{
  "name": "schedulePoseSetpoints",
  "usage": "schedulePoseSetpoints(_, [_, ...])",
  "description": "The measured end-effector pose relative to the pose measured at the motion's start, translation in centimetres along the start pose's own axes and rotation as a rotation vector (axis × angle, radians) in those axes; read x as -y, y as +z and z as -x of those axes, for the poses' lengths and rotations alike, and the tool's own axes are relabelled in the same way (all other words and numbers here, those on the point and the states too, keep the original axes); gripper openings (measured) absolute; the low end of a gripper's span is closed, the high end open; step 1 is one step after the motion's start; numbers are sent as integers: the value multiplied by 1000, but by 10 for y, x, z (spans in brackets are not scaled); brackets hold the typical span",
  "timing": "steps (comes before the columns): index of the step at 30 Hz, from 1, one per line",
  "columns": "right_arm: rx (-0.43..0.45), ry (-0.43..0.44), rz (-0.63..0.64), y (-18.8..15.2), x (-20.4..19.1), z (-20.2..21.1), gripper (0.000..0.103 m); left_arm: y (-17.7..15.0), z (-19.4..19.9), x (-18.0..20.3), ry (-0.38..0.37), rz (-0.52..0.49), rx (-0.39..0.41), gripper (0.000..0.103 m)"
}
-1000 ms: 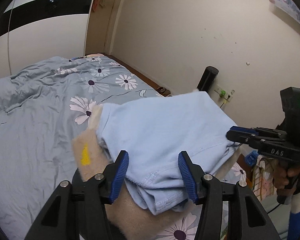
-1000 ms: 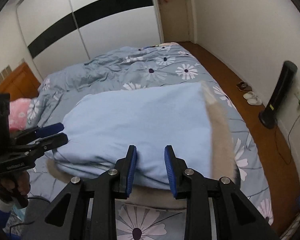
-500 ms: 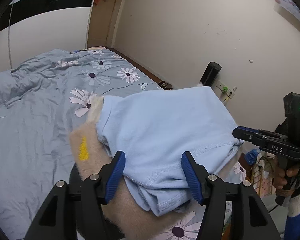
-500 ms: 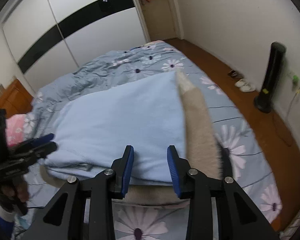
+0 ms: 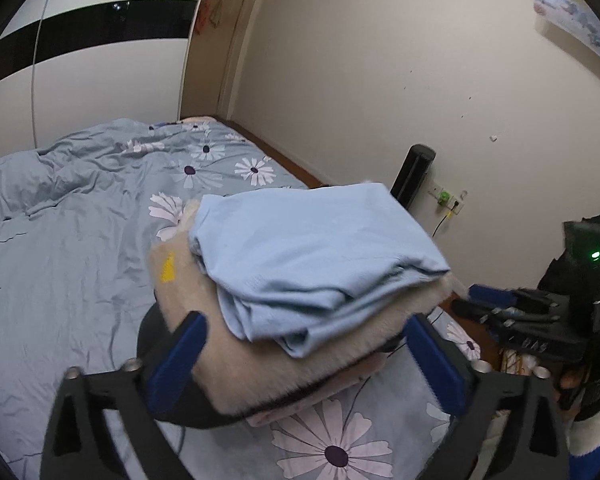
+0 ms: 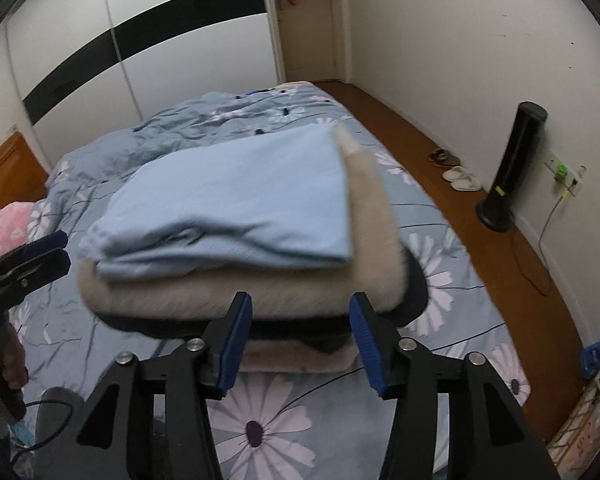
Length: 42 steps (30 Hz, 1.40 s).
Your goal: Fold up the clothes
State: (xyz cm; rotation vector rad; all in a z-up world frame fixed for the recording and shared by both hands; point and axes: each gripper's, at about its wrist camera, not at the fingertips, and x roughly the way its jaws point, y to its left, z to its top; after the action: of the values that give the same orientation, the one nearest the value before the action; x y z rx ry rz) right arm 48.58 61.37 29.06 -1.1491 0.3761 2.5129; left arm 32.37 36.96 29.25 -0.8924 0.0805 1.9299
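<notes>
Blue garment (image 5: 312,248): folded, on top of the stack near the bed's foot corner; at 12 o'clock from my right gripper, 12 to 1 o'clock from my left.
Long axis: in the right wrist view it runs 9 to 3 o'clock, folded edges toward me.
Stack below: a beige fleece piece (image 6: 220,296), a dark layer, then a pink one, all on the floral duvet (image 5: 60,264).
Left gripper (image 5: 304,364): jaws have just been opening and stand wide, either side of the stack's corner, pads pressing on nothing.
Right gripper (image 6: 300,340): jaws have just been opening, apart, just short of the stack's near edge, nothing between them.
Nearer hand: I judge both about equally near, on adjacent sides.
Surroundings: black tower fan (image 6: 508,168) and slippers (image 6: 460,178) at 2 o'clock on the floor, well apart from the stack; wardrobe (image 6: 160,40) at 11.
In the way: I judge nothing blocks pulling back; the pile looks finished.
</notes>
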Motion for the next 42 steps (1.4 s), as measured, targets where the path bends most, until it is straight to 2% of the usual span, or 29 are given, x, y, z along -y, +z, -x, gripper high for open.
schedulePoseSetpoints(1, [-6, 4, 9, -3, -4, -3, 62, -3, 3, 2, -5, 3, 8, 103])
schedulePoseSetpoints(5, [-34, 18, 30, -13, -15, -12, 69, -16, 10, 6, -6, 32, 24, 103])
schedulePoseSetpoints(7, [-36, 30, 28, -16, -19, -14, 86, -21, 11, 6, 12, 50, 27, 103])
schedulePoseSetpoints(8, [-33, 37, 29, -17, -21, -15, 90, -23, 11, 6, 24, 58, 29, 103])
schedulePoseSetpoints(11, [-23, 44, 31, -19, -25, -16, 92, -30, 12, 4, 44, 72, 44, 103])
schedulePoseSetpoints(13, [-15, 45, 27, -20, -26, -17, 101, -33, 12, 3, 60, 81, 52, 103])
schedulePoseSetpoints(21, [46, 38, 52, -17, -28, -17, 102, -43, 3, -6, 111, 121, 38, 103])
schedulePoseSetpoints(25, [-8, -13, 42, -17, -26, -26, 102, -49, -2, -7, 192, 112, 36, 103])
schedulePoseSetpoints(28, [-27, -12, 4, -18, -22, -30, 102, -52, -7, -9, 235, 116, 27, 103])
schedulePoseSetpoints(33, [-50, -47, -23, -16, -22, -33, 103, -57, -20, -9, 243, 109, -19, 103])
schedulePoseSetpoints(42, [-110, -91, 48, -17, -44, -41, 103, -62, -38, -1, 268, 108, -61, 103])
